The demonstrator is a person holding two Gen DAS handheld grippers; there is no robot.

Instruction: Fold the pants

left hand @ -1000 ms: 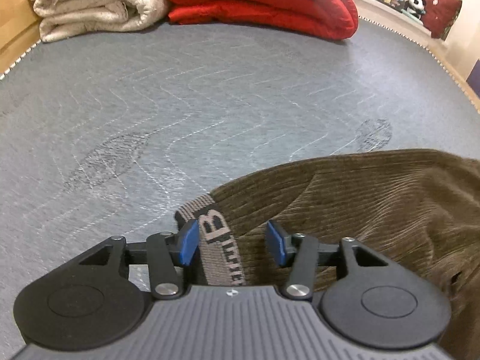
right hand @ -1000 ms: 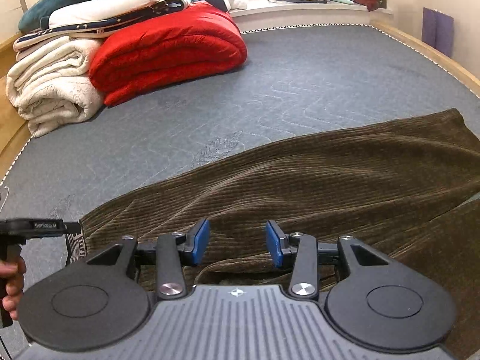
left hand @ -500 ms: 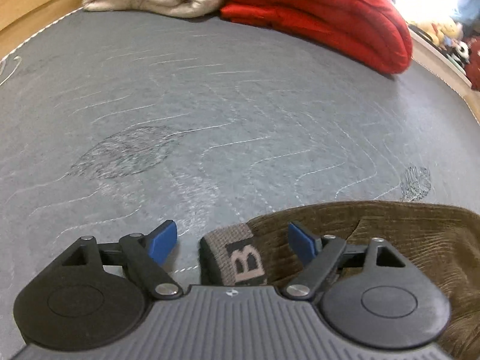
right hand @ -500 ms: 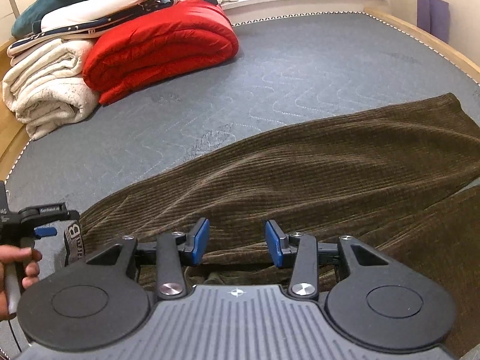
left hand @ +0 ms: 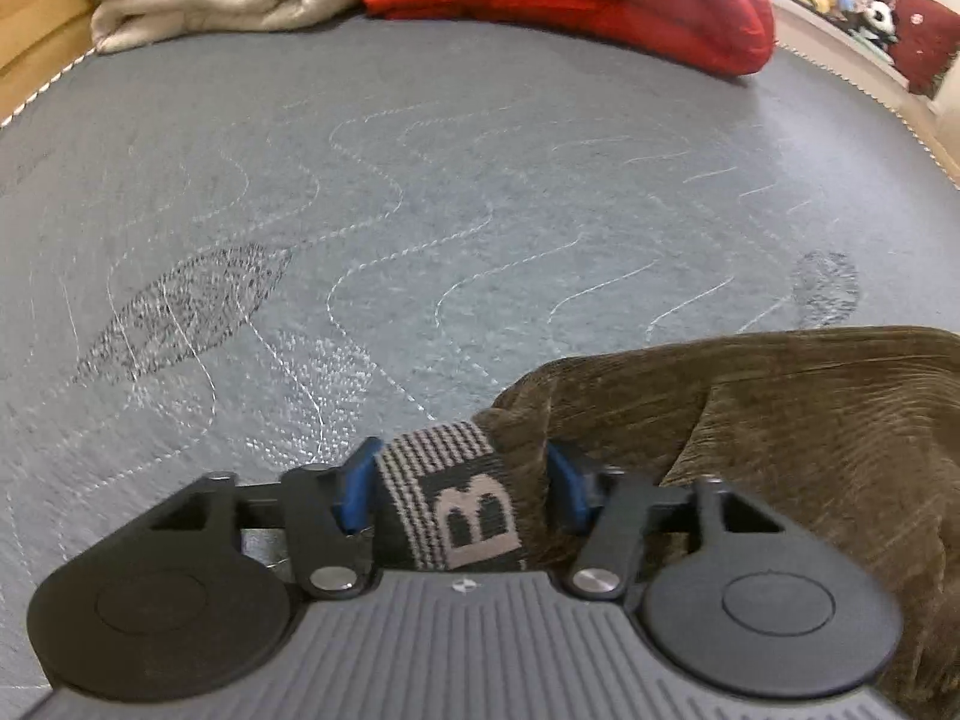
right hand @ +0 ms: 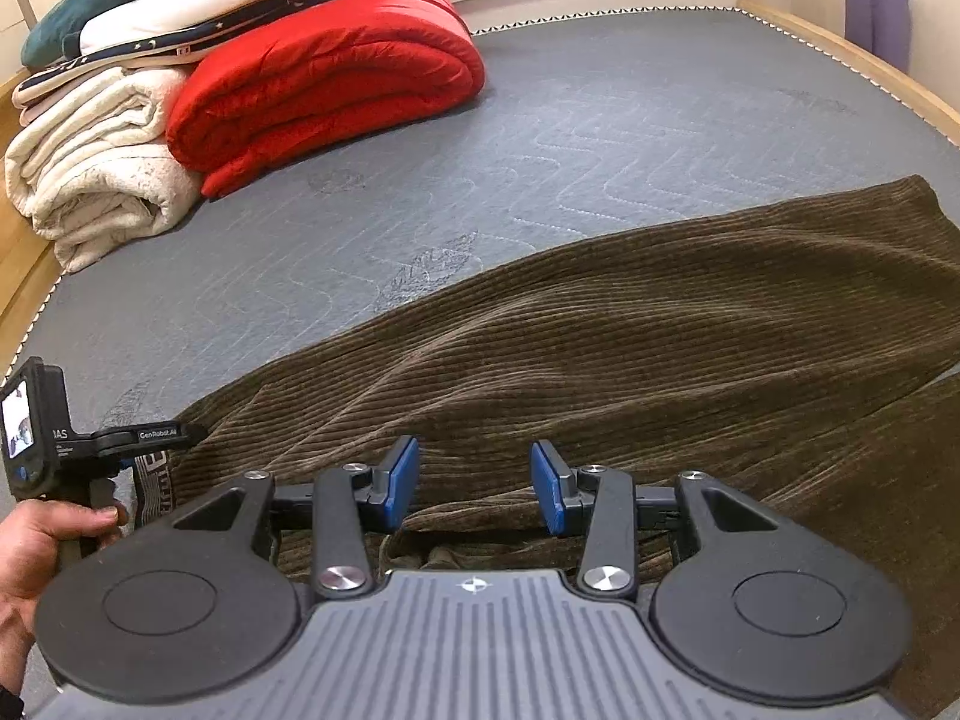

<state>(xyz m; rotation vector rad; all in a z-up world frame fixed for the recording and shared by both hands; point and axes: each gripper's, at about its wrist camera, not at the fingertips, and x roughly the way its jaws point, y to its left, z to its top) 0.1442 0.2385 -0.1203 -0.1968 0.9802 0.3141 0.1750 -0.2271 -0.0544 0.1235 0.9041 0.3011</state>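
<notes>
On the grey quilted mattress [right hand: 600, 120] lies one pair of brown corduroy pants [right hand: 630, 348], spread flat. Two hand-held grippers work at its waist end. Two rolled bundles sit at the far side: one red quilt [right hand: 324, 78] and one cream blanket [right hand: 90, 174] just to its nine o'clock, touching it, with a few more folded pieces stacked on top.

The pants are dark olive-brown with fine ribs that run along the legs. A striped grey and black elastic waistband [left hand: 456, 498] carries a large letter B. The cloth is mostly smooth, with shallow ripples and some bunching at the waist.

In the right wrist view the long axis runs from the waist at about eight o'clock to the leg ends at about two o'clock. A second leg edge shows at four o'clock.

The left hand-held gripper [left hand: 459, 483] has just closed its jaws onto the waistband corner, and both blue pads press against the bunched band and corduroy. A hand [right hand: 36, 552] holds that tool at the left edge of the right wrist view. The right hand-held gripper [right hand: 474, 483] has its jaws partly spread over the waist edge; the corduroy fold lies below them, and the pads are clear of the cloth.
</notes>
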